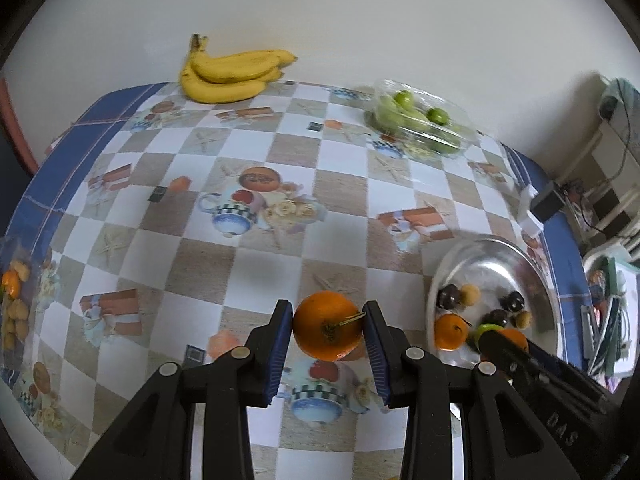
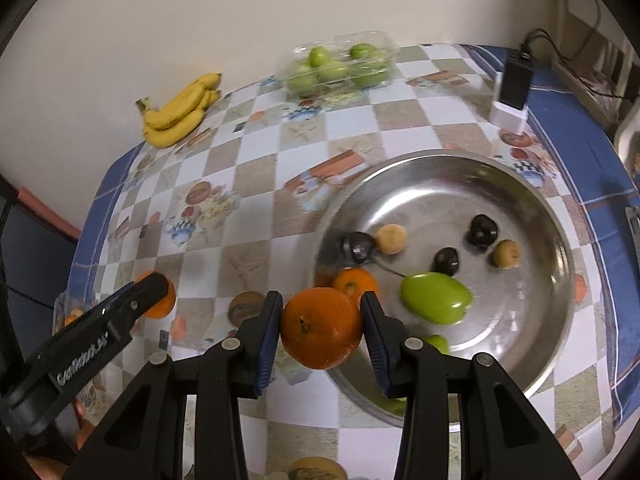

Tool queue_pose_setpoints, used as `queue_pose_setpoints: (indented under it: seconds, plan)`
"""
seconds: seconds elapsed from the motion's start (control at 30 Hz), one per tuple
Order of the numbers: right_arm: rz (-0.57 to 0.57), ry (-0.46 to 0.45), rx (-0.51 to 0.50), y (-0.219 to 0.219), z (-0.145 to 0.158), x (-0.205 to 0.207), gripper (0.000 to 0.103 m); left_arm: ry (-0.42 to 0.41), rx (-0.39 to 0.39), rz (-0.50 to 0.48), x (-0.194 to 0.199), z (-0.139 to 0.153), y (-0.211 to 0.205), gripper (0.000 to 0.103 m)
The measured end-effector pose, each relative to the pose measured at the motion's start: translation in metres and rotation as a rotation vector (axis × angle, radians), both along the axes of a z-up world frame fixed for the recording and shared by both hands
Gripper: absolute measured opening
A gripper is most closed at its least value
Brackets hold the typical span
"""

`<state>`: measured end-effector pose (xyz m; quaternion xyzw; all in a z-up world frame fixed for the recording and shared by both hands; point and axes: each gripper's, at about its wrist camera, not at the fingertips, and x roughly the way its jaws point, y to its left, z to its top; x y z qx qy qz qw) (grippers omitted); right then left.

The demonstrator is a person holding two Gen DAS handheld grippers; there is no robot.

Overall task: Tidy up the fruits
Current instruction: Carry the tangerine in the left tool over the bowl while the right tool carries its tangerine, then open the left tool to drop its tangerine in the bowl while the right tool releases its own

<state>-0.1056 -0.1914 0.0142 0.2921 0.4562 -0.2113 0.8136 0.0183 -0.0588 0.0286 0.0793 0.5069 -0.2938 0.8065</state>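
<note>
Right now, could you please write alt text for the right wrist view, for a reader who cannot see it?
The right gripper holds an orange above the near rim of a metal bowl containing an orange, green, dark and tan fruits. Beyond, on the checkered tablecloth, lie bananas and a clear box of green fruits.

One bunch of bananas [image 2: 180, 110], one clear box of green fruits [image 2: 340, 65], one metal bowl [image 2: 532, 200], three oranges [image 2: 322, 328], three dark fruits [image 2: 483, 230], two tan round fruits [image 2: 392, 239], one large green fruit [image 2: 436, 297]
</note>
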Motion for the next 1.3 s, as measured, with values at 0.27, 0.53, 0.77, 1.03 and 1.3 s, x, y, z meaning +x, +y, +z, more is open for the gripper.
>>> queue_pose_setpoints:
  seconds: [0.27, 0.53, 0.77, 1.03, 1.3]
  plan:
    - [-0.136, 0.036, -0.022, -0.038, -0.002, -0.029, 0.042, 0.013, 0.001, -0.098, -0.023, -0.002, -0.028, 0.039]
    - [-0.245, 0.056, -0.001, -0.070, -0.008, -0.061, 0.042, 0.062, -0.008, -0.203, -0.052, -0.007, -0.056, 0.039]
    - [-0.283, 0.069, 0.016, -0.083, -0.012, -0.073, 0.042, 0.052, 0.026, -0.290, -0.076, -0.015, -0.078, 0.039]
    - [-0.277, 0.119, 0.072, -0.086, -0.035, -0.071, 0.042, 0.047, 0.073, -0.335, -0.084, -0.032, -0.091, 0.039]
    - [-0.285, 0.153, 0.099, -0.087, -0.046, -0.071, 0.042, 0.029, 0.099, -0.357, -0.089, -0.038, -0.097, 0.039]
